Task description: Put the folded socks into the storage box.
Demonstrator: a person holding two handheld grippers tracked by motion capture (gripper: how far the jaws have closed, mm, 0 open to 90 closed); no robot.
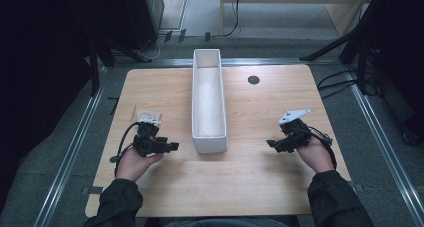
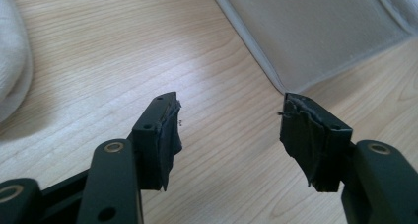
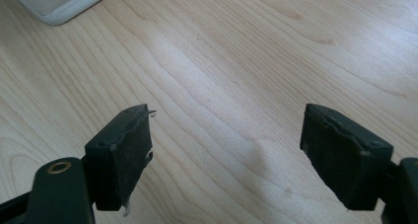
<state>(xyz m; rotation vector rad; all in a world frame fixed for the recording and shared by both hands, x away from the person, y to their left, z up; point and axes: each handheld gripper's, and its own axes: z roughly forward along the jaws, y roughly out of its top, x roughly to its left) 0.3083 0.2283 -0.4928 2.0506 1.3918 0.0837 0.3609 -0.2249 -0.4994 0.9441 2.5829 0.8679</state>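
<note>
A person's left gripper (image 1: 172, 146) is hovering low over the wooden bench (image 1: 250, 177), jaws spread wide and holding nothing, pointing toward the near corner of the long white tray (image 1: 209, 137) standing lengthwise at the bench's centre. Just beyond that hand, a small white object (image 1: 146, 116) is lying on the bench. At right, the right gripper (image 1: 270, 144) is also gaping wide and empty, well apart from the tray. Closing on the tray's rim squarely, both sides together, looks wisest.
</note>
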